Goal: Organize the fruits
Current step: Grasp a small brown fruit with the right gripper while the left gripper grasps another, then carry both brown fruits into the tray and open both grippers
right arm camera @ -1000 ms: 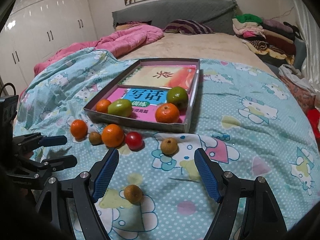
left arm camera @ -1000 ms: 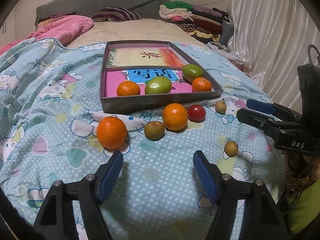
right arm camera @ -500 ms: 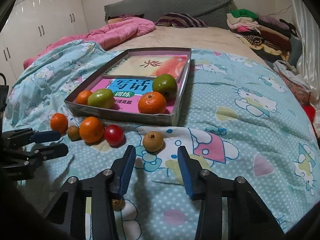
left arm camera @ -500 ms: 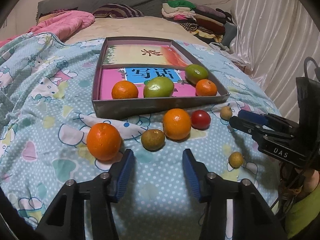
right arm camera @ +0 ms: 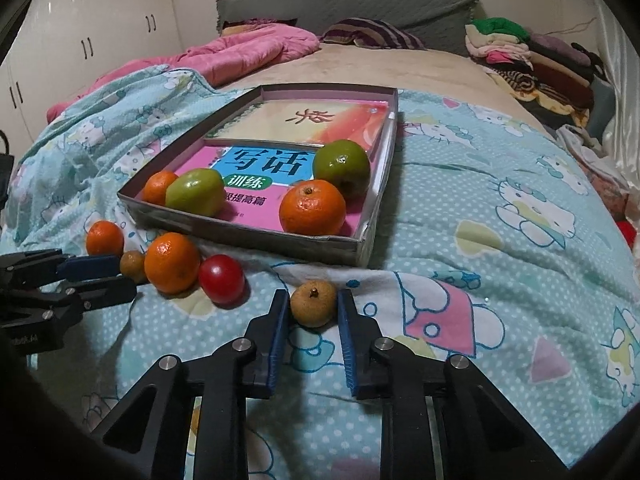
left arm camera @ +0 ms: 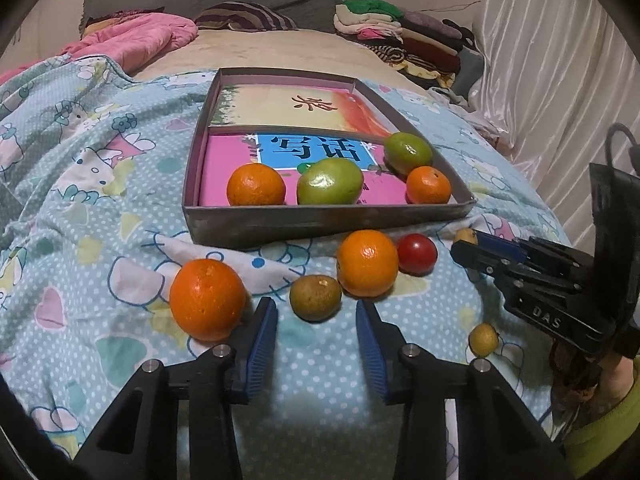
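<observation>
On the blue bedspread in the left wrist view, a brown-green fruit (left arm camera: 316, 296) lies between the tips of my left gripper (left arm camera: 314, 308). The jaws are closing and the pads stand clear of its sides. A large orange (left arm camera: 207, 300) sits just left of the left finger. Another orange (left arm camera: 367, 262) and a red tomato (left arm camera: 417, 253) lie beyond. My right gripper (right arm camera: 313, 296) is shut on a small brown fruit (right arm camera: 314, 306) resting on the bedspread. The grey box (left arm camera: 320, 222) behind holds two oranges and two green fruits on books.
A small yellow fruit (left arm camera: 483, 339) lies loose under the right gripper's arm. A pink quilt (right arm camera: 248, 50) and folded clothes (right arm camera: 520, 52) sit at the bed's far end. White cupboards (right arm camera: 100, 28) stand on the left, a curtain (left arm camera: 560, 60) on the right.
Both grippers came forward and down toward the loose fruit while their jaws narrowed. The right jaws closed around the small brown fruit; the left jaws now flank the brown-green fruit.
</observation>
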Demonstrator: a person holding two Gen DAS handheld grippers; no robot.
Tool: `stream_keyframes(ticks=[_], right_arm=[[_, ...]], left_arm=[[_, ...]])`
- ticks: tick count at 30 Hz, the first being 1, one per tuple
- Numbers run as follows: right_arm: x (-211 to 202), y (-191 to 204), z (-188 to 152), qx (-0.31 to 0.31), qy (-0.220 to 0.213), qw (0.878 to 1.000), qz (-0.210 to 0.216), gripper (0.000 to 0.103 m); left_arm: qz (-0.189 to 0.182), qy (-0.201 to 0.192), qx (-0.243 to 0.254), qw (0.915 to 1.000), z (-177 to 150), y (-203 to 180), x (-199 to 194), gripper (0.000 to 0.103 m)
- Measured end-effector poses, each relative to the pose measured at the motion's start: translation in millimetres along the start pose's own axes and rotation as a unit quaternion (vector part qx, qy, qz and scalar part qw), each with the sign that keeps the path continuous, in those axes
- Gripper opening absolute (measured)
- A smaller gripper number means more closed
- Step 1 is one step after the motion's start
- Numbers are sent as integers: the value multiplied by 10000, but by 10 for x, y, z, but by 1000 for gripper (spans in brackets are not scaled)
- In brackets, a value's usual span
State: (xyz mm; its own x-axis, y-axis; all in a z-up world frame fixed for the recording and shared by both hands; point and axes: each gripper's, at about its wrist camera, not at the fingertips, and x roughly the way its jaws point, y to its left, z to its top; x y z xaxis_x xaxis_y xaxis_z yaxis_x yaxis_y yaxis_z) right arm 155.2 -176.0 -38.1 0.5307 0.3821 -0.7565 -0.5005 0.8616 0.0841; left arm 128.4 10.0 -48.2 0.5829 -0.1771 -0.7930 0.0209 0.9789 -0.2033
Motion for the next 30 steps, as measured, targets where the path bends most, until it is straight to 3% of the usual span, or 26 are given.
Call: stream_keyframes(ticks=[10, 15, 21, 30], right_arm=[[-59, -60, -40, 130, -95, 9996, 242, 24], [-101, -76, -57, 211, -137, 9992, 300, 24], [-197, -69, -53, 300, -278, 9984, 394, 24], [-343, -24, -8, 267, -520, 9973, 435, 24]], left_arm=[[57, 88, -36, 9999, 54, 25, 152, 28], [-24, 95, -114, 9999, 72, 69, 176, 28], [-150, -71, -150, 9997, 133, 101, -35, 28], [-48, -390, -385, 9985, 284, 336, -323, 28]])
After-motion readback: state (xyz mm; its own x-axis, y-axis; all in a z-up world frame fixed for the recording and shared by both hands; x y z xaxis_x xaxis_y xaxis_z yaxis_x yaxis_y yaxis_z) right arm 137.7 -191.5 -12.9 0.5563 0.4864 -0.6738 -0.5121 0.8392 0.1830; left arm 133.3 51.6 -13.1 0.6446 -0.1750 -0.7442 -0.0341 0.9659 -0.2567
